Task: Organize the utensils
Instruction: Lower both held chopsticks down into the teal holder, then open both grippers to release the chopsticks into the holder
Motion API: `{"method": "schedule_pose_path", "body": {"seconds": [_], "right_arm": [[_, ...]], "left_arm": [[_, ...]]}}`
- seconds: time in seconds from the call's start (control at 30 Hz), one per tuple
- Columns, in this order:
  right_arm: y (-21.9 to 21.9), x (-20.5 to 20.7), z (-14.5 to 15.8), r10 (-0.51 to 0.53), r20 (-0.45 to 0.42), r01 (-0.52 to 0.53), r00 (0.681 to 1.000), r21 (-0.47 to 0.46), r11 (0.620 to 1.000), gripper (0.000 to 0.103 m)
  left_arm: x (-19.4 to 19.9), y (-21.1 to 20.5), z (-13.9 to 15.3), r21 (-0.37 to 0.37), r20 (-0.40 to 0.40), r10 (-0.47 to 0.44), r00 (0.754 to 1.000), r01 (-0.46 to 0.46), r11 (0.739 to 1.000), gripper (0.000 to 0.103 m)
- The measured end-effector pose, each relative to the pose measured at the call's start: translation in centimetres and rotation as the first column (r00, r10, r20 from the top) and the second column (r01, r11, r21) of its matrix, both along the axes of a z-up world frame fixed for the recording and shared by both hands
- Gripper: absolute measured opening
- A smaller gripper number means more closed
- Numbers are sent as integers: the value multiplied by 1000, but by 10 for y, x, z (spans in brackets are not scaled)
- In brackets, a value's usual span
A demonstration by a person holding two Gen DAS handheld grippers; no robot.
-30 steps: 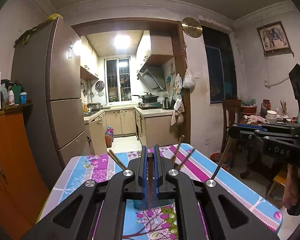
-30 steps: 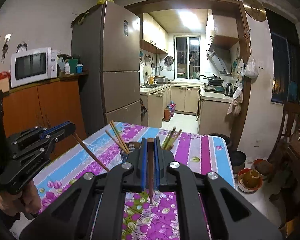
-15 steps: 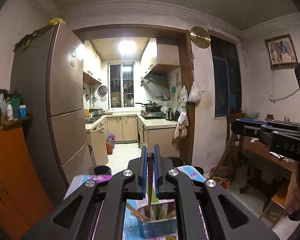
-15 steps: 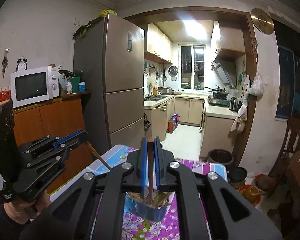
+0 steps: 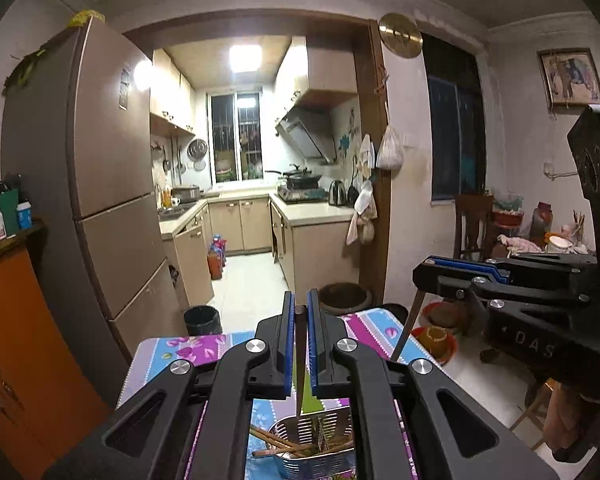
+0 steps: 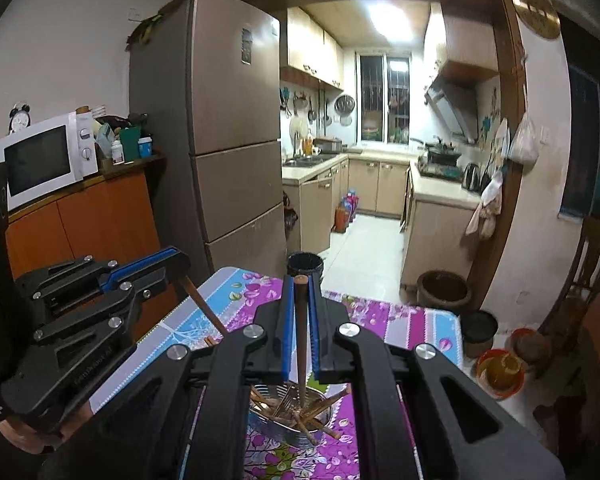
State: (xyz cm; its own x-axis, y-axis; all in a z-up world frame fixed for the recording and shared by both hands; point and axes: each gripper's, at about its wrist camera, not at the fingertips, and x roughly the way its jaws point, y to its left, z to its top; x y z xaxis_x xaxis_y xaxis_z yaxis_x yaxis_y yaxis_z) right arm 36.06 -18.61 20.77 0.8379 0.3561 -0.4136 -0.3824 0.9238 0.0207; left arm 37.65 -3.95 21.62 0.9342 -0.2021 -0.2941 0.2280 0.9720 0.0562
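A dark wooden chopstick (image 5: pixel 300 360) stands upright between the pads of my left gripper (image 5: pixel 299 300), which is shut on it. Its tip hangs just above a metal utensil holder (image 5: pixel 320 464) with several chopsticks leaning inside. My right gripper (image 6: pixel 300 284) is shut on a second brown chopstick (image 6: pixel 301 340), whose lower end reaches down to the same holder (image 6: pixel 276 428). From each wrist the other gripper shows at the side: the right gripper (image 5: pixel 424 270) and the left gripper (image 6: pixel 180 258), each with its stick slanting down.
The holder stands on a table with a floral striped cloth (image 6: pixel 404 320). Beyond its far edge are a fridge (image 6: pixel 236 128), an orange cabinet (image 6: pixel 80 224) with a microwave (image 6: pixel 40 160), floor bins (image 5: pixel 202 320) and the kitchen doorway. A wooden chair (image 5: pixel 472 220) stands right.
Both grippers have risen and pulled back with their chopsticks. The holder, level with the jaws before, now lies below them, and the table's far edge sits lower in both views.
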Motion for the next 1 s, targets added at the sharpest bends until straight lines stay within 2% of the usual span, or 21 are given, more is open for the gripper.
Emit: {"method": "schedule_pose_path", "body": {"seconds": [0.47,1.0], "right_arm": [[3,41,-34,-6,-102,6,995,-2,1000,5],[8,52,-45,-11,-111,10,994,-9,1000,5]], "left_arm": [[35,-1,-30,21,-107,16,994,-14,1000,7],[48,4,-43,4,-124,25,992,-25,1000,7]]}}
